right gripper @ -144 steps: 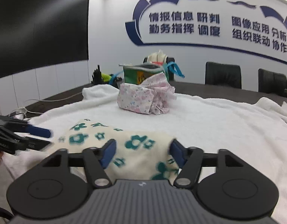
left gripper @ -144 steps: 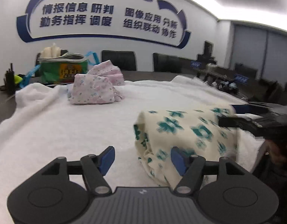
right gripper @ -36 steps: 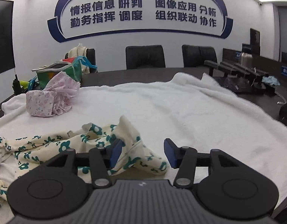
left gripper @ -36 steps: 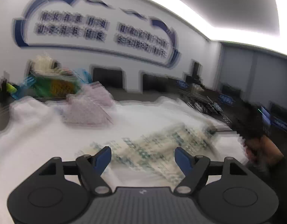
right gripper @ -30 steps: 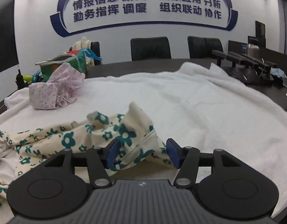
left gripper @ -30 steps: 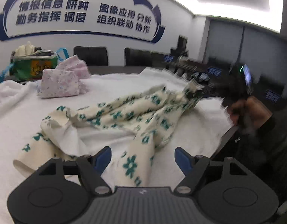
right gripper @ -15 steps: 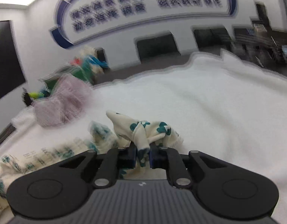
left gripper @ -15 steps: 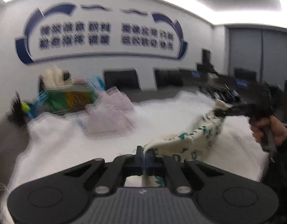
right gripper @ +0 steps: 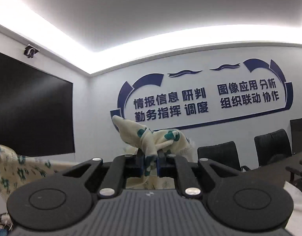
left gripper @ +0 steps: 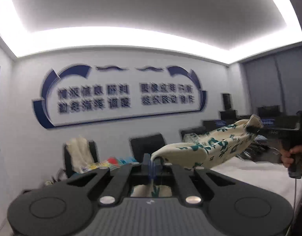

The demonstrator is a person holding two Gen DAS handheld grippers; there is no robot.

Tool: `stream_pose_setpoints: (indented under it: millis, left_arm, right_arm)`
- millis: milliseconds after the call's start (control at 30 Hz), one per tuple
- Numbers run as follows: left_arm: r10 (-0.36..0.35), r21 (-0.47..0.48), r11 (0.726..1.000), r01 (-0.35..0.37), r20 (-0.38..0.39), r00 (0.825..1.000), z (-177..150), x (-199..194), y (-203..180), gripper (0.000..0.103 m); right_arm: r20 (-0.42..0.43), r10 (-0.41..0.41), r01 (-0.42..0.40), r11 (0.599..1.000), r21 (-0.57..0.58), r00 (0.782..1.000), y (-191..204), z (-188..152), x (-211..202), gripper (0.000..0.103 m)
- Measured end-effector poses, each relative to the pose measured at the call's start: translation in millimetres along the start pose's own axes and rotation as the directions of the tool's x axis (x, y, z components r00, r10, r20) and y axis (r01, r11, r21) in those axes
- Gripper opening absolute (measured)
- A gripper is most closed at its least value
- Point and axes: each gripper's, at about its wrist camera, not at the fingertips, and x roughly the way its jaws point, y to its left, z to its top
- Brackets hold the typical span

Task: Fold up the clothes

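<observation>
Both tongs, left [left gripper: 153, 164] and right [right gripper: 150, 162], are pinched tight on the cream teal-flowered cotton garment [left gripper: 207, 149], lifted; next I'd spread it flat on the white-towelled surface [left gripper: 249, 172].

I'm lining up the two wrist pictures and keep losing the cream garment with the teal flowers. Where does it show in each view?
Left wrist view: the floral garment runs from the left gripper at centre up to the right edge, where the right gripper pinches it.
Right wrist view: bunched at centre in the right gripper, and again at the lower left edge.
Shared landmark: the blue wall sign.
</observation>
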Motion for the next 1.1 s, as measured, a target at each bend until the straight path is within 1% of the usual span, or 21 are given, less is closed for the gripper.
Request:
stream_pose_setpoints:
  millis: [67, 133, 200, 233, 300, 333, 367, 400, 433, 467, 567, 633, 700, 733, 800, 833, 867, 933, 967, 1033, 1100]
  left_arm:
    - [-0.062, -0.014, 0.998, 0.061, -0.126, 0.99, -53.6, 1.7, -20.1, 0.002]
    - [-0.137, -0.051, 0.99, 0.128, -0.252, 0.958, -108.1, 3.7, -39.5, 0.002]
    - [-0.227, -0.2, 0.966, 0.165, -0.348, 0.91, -162.9, 3.1, -49.1, 0.007]
    - [-0.265, -0.296, 0.942, 0.157, -0.373, 0.889, -185.0, 2.3, -48.0, 0.01]
    - [-0.283, -0.407, 0.906, 0.115, -0.381, 0.88, -206.3, -3.8, -38.0, 0.013]
    - [-0.266, -0.43, 0.898, 0.088, -0.375, 0.888, -207.5, -8.0, -30.4, 0.018]
    - [-0.247, -0.442, 0.894, 0.07, -0.357, 0.901, -198.8, -7.6, -20.1, 0.029]
    - [-0.23, -0.455, 0.889, 0.057, -0.336, 0.913, -187.0, -4.9, -8.9, 0.037]
    - [-0.213, -0.467, 0.883, 0.045, -0.314, 0.925, -175.2, -2.2, 2.3, 0.053]
    - [-0.205, -0.466, 0.884, 0.046, -0.297, 0.933, -160.8, 8.6, 11.0, 0.062]
    - [-0.143, -0.361, 0.932, 0.01, -0.344, 0.928, -124.9, 67.3, 16.8, 0.07]
    - [-0.055, -0.255, 0.965, -0.06, -0.419, 0.906, -115.6, 112.0, 15.1, 0.073]
    - [0.068, -0.188, 0.965, -0.183, -0.495, 0.866, -125.5, 154.1, 20.8, 0.073]
    - [0.093, -0.178, 0.96, -0.217, -0.53, 0.843, -133.4, 172.5, 25.6, 0.072]
    - [0.107, -0.185, 0.95, -0.252, -0.564, 0.819, -152.2, 187.6, 34.8, 0.071]
    - [0.101, -0.195, 0.947, -0.254, -0.57, 0.815, -159.4, 189.8, 35.7, 0.07]
    - [0.09, -0.208, 0.945, -0.251, -0.572, 0.815, -165.5, 190.6, 34.8, 0.07]
    - [0.069, -0.234, 0.941, -0.245, -0.576, 0.814, -177.6, 192.1, 33.0, 0.07]
    - [0.065, -0.239, 0.939, -0.246, -0.581, 0.812, -182.1, 192.3, 30.7, 0.068]
    - [0.077, -0.225, 0.94, -0.256, -0.592, 0.802, -188.6, 192.5, 23.1, 0.057]
    - [0.109, -0.184, 0.946, -0.267, -0.595, 0.796, -193.3, 193.4, 13.6, 0.055]
  right_arm:
    - [-0.125, -0.05, 0.051, 0.999, 0.006, 0.991, -10.2, -41.5, -23.5, 0.011]
    - [-0.277, -0.122, 0.129, 0.992, 0.007, 0.953, -22.2, -93.3, -44.5, 0.011]
    - [-0.429, -0.195, 0.241, 0.969, 0.056, 0.882, -43.2, -140.7, -63.5, 0.011]
    - [-0.51, -0.223, 0.308, 0.947, 0.087, 0.83, -57.2, -163.2, -75.3, 0.012]
    - [-0.572, -0.24, 0.383, 0.913, 0.142, 0.784, -77.3, -185.2, -95.9, 0.026]
    - [-0.568, -0.236, 0.39, 0.906, 0.165, 0.788, -83.8, -186.8, -106.3, 0.027]
    - [-0.554, -0.238, 0.386, 0.907, 0.167, 0.798, -86.2, -182.4, -111.4, 0.035]
    - [-0.53, -0.257, 0.381, 0.914, 0.137, 0.808, -85.2, -173.6, -111.4, 0.043]
    - [-0.499, -0.274, 0.364, 0.927, 0.09, 0.822, -81.0, -165.2, -108.5, 0.046]
    - [-0.475, -0.275, 0.338, 0.94, 0.051, 0.836, -78.8, -158.0, -98.7, 0.05]
    - [-0.449, -0.248, 0.271, 0.963, -0.014, 0.858, -84.7, -137.9, -46.8, 0.054]
    - [-0.46, -0.215, 0.229, 0.973, -0.026, 0.862, -94.4, -126.6, 1.2, 0.054]
    - [-0.511, -0.15, 0.16, 0.987, -0.024, 0.846, -99.2, -124.5, 60.9, 0.057]
    - [-0.545, -0.119, 0.124, 0.992, -0.027, 0.83, -102.8, -126.2, 86.2, 0.058]
    - [-0.634, -0.07, 0.05, 0.998, -0.05, 0.77, -102.3, -134.7, 129.7, 0.061]
    - [-0.677, -0.048, 0.018, 0.999, -0.051, 0.734, -102.7, -144.7, 148.5, 0.061]
    - [-0.719, -0.026, -0.01, 0.999, -0.045, 0.695, -104.2, -153.6, 163.5, 0.06]
    - [-0.767, -0.038, -0.028, 0.997, -0.072, 0.641, -104.1, -167.2, 176.2, 0.018]
    - [-0.772, -0.052, -0.054, 0.992, -0.111, 0.633, -98.9, -169.6, 177.3, 0.002]
    - [-0.68, -0.1, -0.082, 0.97, -0.231, 0.726, -77.3, -159.4, 164.9, 0.002]
    - [-0.554, -0.174, -0.006, 0.951, -0.308, 0.814, -69.3, -142.4, 148.1, 0.002]
